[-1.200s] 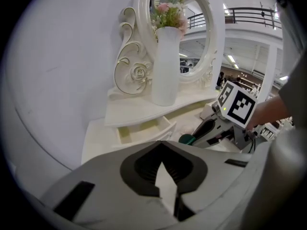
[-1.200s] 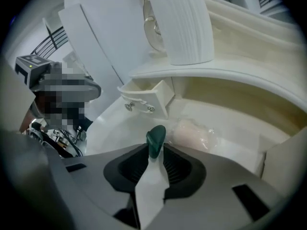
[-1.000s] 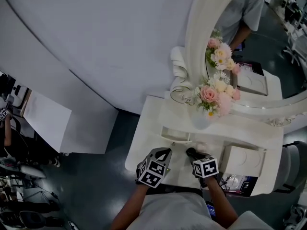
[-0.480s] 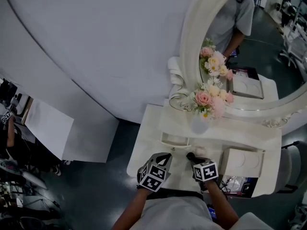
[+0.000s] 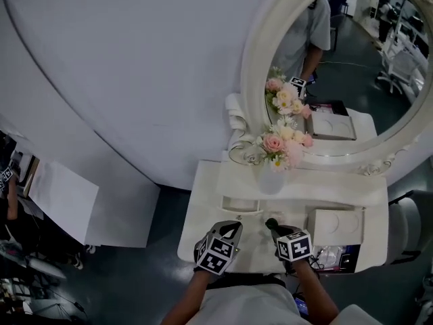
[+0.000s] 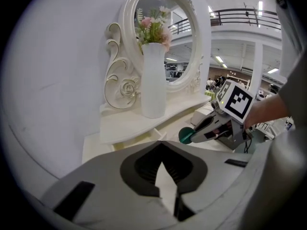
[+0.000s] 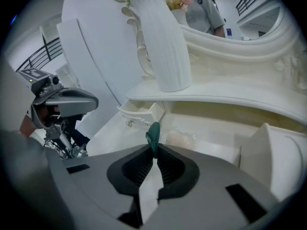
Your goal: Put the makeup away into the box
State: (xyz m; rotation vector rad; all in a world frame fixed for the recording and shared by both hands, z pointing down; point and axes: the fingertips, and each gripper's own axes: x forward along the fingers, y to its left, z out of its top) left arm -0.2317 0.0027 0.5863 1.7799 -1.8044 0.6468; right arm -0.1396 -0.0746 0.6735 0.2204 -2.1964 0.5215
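Entry: green makeup piece, pinched at the tips of our right gripper, jaws just closed on it, over the dressing table, left of the white box. Our left gripper: clenched, empty.

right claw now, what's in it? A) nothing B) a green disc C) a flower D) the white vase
B: the right claw pinches a small green disc, on which its jaws have just been closing. The left gripper view shows the same disc at that claw's tip.
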